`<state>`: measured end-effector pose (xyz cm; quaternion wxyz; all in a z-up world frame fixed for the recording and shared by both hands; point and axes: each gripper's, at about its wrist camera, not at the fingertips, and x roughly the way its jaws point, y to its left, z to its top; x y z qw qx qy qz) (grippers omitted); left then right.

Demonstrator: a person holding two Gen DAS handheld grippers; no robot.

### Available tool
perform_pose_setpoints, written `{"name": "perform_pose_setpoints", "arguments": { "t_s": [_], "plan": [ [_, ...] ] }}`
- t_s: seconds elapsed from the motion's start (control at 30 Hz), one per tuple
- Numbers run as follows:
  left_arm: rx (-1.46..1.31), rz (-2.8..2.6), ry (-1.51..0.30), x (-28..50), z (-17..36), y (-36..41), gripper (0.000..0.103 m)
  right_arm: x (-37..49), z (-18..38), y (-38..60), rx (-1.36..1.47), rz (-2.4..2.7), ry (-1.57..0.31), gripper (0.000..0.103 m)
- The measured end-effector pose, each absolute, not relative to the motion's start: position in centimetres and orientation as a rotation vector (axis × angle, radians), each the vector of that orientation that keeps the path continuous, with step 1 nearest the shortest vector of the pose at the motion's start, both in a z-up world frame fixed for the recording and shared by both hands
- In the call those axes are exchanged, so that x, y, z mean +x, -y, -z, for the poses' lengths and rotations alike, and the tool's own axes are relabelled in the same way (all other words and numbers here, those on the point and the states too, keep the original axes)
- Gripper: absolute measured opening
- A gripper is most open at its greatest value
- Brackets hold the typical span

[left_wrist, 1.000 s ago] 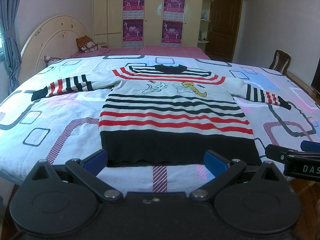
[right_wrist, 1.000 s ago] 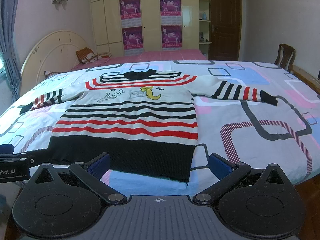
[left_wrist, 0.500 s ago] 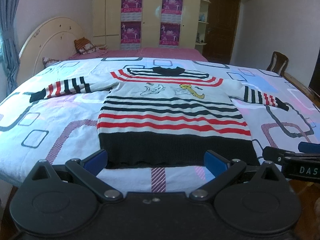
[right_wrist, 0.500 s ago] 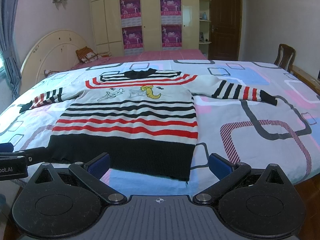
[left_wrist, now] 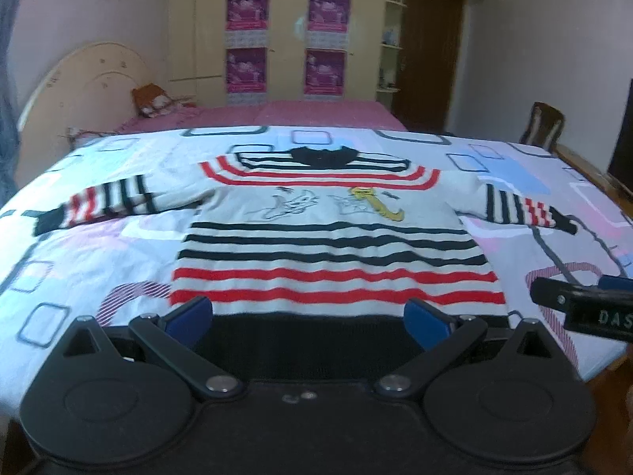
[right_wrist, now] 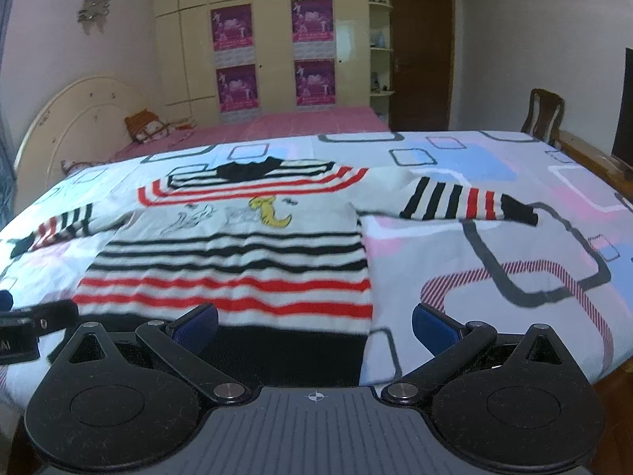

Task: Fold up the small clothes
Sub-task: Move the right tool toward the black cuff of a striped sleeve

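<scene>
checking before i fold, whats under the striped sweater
The striped sweater lies flat, sleeves spread, on a patterned bedsheet with rectangle outlines. The sheet shows all around it; whatever lies directly beneath the sweater is covered.

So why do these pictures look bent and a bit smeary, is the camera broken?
Not broken: both are fisheye views. Left wrist view: walls bow, corners go dark, the sweater stripes look softly blurred, likely from motion; the left tool stays sharp. Right wrist view: the same bending, the bedspread edge curves, the stripes smear slightly, the right tool is crisp. The lighting is dim and even, without glare.
</scene>
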<state>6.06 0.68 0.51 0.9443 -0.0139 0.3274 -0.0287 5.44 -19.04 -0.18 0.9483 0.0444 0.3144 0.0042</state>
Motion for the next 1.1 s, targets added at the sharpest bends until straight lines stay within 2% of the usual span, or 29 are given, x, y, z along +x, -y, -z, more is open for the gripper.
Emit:
{"name": "perform_pose_setpoints", "arguments": {
  "t_s": [0.27,0.4,0.73,1.1],
  "plan": [
    [-0.072,0.086,-0.68,11.3,0.4,-1.6,0.103,10.2,0.5,19.7,0.117,0.022,-0.649,0.103],
    [-0.102,0.146,-0.626,13.4,0.7,-2.2,0.103,12.6,0.7,20.3,0.153,0.054,-0.64,0.103],
    [-0.178,0.166,-0.783,20.6,2.7,-2.3,0.103,17.0,1.3,24.6,0.201,0.165,-0.623,0.103],
    [-0.104,0.163,-0.812,26.8,3.8,4.1,0.102,24.0,3.9,34.7,0.248,0.261,-0.633,0.103]
  ]
}}
